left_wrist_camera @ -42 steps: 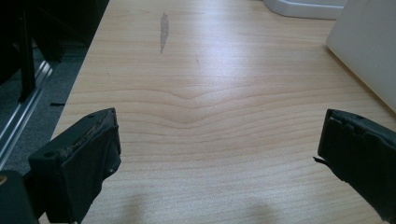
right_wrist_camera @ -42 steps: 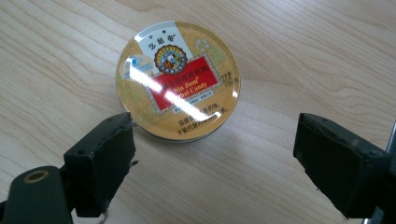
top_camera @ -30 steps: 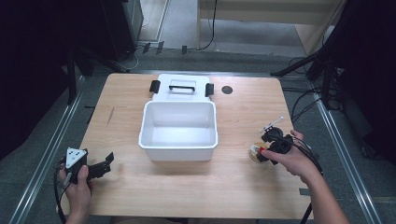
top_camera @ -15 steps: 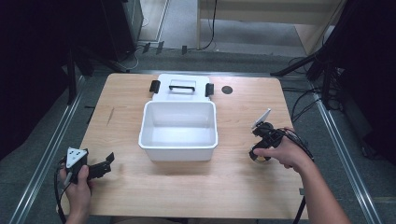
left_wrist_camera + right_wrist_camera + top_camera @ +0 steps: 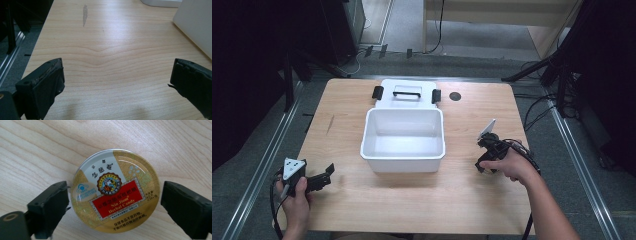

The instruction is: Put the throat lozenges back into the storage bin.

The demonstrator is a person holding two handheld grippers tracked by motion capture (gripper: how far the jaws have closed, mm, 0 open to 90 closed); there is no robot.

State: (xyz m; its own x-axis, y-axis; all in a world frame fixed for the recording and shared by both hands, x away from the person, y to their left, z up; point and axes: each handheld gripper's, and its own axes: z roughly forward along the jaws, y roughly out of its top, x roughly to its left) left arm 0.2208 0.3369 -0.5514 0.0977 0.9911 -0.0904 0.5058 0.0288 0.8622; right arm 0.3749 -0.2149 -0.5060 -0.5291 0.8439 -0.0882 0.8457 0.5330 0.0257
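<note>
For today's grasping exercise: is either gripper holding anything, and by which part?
Nothing is clearly held. The right gripper has its jaws either side of the round candy tin, closing in, with a gap on one side. The left gripper is open over bare table.

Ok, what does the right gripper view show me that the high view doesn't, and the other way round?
Right gripper view: a round gold candy tin with a red label, flat between jaws that have just been closing. High view: a white rectangular plastic bin, its lid behind, the left gripper. Shared: the wooden table and right gripper.
</note>
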